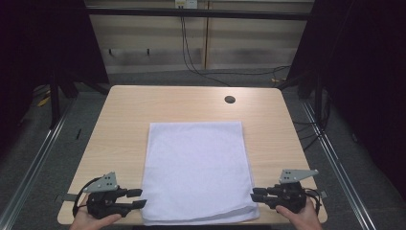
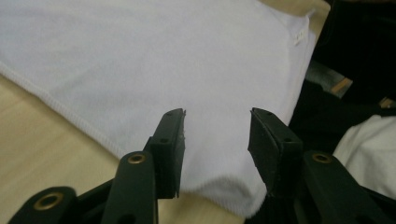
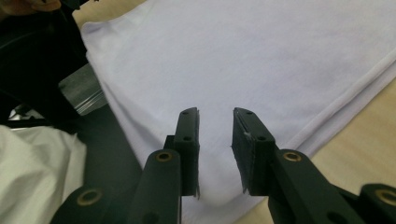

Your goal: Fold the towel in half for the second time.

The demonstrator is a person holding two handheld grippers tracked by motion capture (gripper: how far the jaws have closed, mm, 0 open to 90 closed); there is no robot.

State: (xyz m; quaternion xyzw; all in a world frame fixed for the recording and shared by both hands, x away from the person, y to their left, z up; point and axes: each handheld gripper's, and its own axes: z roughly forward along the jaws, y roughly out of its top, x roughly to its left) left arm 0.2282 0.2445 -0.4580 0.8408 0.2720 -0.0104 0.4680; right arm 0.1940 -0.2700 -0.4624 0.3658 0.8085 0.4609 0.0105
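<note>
White towel [image 1: 196,172] folded on table [image 1: 124,110], left gripper [image 1: 139,198] and right gripper [image 1: 254,196] jaws apart, empty.

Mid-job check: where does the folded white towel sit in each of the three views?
High view: white towel lies centre, reaching the table's near edge.
Left gripper view: it fills the upper middle, beyond the open jaws.
Right gripper view: it spans centre and right.
Shared landmark: the towel's near edge at the table edge.
</note>
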